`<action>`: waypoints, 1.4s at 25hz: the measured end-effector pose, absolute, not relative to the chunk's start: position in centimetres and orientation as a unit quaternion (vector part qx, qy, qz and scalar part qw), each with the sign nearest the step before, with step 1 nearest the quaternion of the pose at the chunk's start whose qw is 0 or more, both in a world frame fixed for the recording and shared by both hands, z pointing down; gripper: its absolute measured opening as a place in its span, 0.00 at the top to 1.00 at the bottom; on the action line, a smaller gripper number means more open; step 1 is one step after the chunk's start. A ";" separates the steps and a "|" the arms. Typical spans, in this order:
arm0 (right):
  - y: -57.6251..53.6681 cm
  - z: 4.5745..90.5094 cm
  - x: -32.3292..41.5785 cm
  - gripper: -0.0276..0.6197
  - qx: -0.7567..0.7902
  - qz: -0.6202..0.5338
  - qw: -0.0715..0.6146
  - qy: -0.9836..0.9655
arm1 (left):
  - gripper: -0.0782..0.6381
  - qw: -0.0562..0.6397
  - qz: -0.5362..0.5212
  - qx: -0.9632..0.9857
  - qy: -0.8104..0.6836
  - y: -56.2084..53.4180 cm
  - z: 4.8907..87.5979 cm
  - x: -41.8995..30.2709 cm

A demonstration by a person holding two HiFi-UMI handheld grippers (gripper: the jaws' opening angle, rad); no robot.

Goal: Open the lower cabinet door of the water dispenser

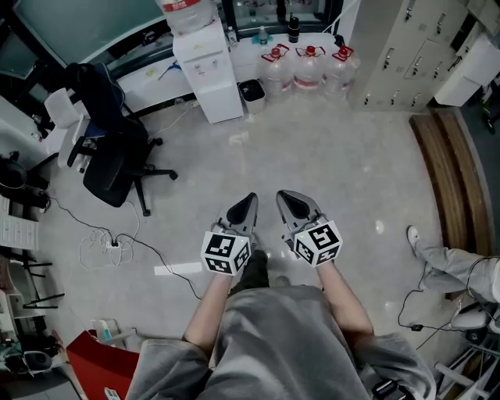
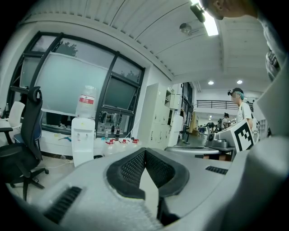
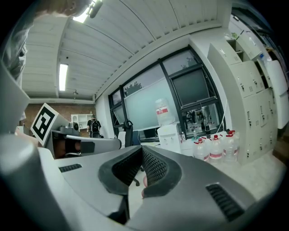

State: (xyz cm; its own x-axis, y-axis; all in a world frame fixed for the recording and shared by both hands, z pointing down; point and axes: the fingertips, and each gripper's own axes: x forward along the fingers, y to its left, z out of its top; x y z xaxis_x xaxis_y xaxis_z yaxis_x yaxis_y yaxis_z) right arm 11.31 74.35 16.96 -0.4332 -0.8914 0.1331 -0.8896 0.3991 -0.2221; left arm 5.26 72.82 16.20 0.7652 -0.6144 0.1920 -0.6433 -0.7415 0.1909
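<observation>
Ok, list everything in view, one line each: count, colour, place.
water dispenser: one, white, far side of the floor
top bottle: one, clear with red label, on the dispenser
water bottles: three, clear with red caps, standing right of the dispenser
bin: one, black, between dispenser and water bottles
office chair: one, black, left
lockers: one bank, pale grey, far right
power strip: one, white, lying at left with cables
bystander's leg: one, grey trousers, white shoe, right edge
left tool: one, grey, shut, empty, before the person
right tool: one, grey, shut, empty, beside the left
</observation>
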 end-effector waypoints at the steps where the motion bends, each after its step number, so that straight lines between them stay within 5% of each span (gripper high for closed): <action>1: 73.1 17.1 11.2 0.94 -0.533 -0.133 0.002 0.835 | 0.88 0.126 0.058 0.931 -0.337 71.5 16.2 5.2; 35: 44.6 20.4 5.9 0.94 -0.546 -0.163 -0.027 0.822 | 0.88 0.181 0.067 0.928 -0.319 43.0 20.1 0.4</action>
